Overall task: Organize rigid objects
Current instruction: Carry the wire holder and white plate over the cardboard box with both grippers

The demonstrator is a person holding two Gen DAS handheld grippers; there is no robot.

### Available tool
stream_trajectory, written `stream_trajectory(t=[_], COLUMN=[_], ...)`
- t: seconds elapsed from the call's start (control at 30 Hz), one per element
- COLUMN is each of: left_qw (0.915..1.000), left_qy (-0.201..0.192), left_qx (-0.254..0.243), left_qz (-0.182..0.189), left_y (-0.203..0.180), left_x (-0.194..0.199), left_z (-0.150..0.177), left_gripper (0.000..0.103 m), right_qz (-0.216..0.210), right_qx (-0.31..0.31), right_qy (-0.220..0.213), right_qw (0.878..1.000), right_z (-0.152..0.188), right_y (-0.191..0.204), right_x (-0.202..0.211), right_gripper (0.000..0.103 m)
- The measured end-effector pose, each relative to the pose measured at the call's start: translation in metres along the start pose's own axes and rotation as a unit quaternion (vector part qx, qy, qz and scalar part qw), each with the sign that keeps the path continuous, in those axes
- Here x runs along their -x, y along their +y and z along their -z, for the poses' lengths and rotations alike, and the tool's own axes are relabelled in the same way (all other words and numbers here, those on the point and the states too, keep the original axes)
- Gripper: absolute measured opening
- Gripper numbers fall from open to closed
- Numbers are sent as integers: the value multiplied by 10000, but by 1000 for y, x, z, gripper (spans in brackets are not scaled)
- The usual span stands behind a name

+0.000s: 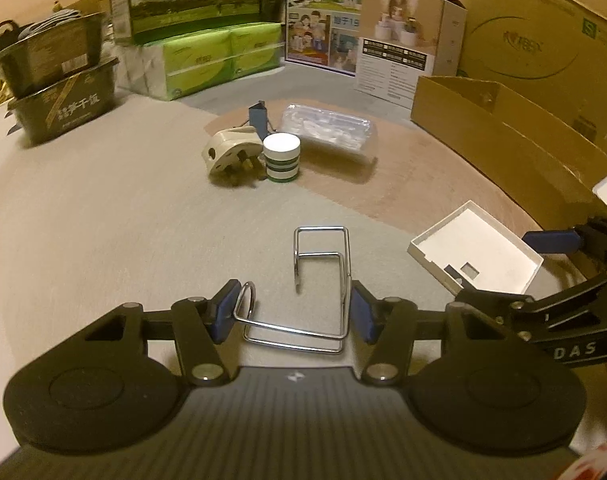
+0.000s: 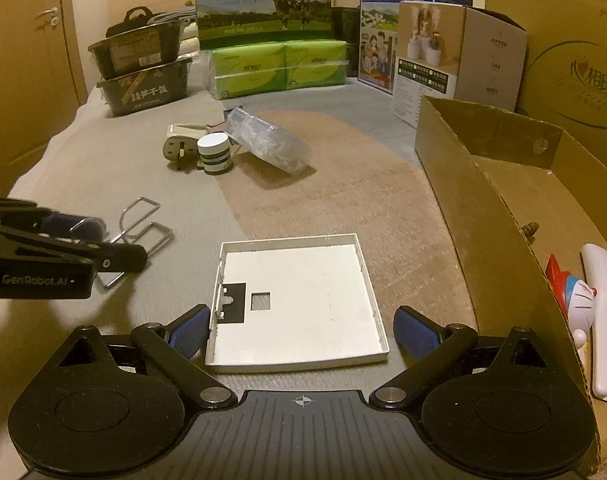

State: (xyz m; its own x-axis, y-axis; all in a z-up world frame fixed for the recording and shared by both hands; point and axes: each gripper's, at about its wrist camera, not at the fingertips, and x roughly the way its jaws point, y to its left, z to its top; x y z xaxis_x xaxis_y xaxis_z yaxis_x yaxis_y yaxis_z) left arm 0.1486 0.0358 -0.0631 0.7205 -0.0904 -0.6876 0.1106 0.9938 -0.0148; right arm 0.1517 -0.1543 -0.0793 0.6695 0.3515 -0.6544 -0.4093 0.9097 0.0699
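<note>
A bent metal wire rack (image 1: 323,280) lies on the carpet between the fingers of my left gripper (image 1: 293,312). The jaws stand around its near part with the blue pads close to or touching the wire. It also shows in the right wrist view (image 2: 143,232). A flat white plastic cover (image 2: 299,300) lies open side up between the fingers of my right gripper (image 2: 301,330), which is open and apart from it. The cover also shows in the left wrist view (image 1: 475,254). A white jar with green bands (image 1: 281,157), a beige plug (image 1: 231,154) and a clear plastic box (image 1: 331,132) lie farther off.
An open cardboard box (image 2: 483,184) stands at the right, with a white remote-like object (image 2: 603,320) and a Doraemon toy (image 2: 575,292) inside. Milk cartons (image 2: 263,0), green tissue packs (image 2: 279,68) and dark food trays (image 2: 143,72) line the back.
</note>
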Motion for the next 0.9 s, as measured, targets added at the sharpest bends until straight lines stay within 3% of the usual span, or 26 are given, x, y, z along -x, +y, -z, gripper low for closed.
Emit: stream_trajectory(t=[0.1,0.17,0.5,0.9], left_qw=[10000,10000,9999,9995], left_qy=[21,34,53,-139], left_qx=[61,86,139,228], left_qz=[-17,-13,-52,-143], left_y=[-1,-1,-5,-18], left_x=[2,4,20,66], left_z=[1,1,3,0], left_gripper=[54,54,51,51], right_qz=[14,-28,82,169], right_qx=[39,104,50,-74], right_qy=[-22,-52,-176,-461], right_qw=[10000,9999,9998,9988], right_z=[0,-1,-1,-1], right_y=[2,3,6,6], right_x=[-3,-2,23,74], right_gripper=[96,87,87,87])
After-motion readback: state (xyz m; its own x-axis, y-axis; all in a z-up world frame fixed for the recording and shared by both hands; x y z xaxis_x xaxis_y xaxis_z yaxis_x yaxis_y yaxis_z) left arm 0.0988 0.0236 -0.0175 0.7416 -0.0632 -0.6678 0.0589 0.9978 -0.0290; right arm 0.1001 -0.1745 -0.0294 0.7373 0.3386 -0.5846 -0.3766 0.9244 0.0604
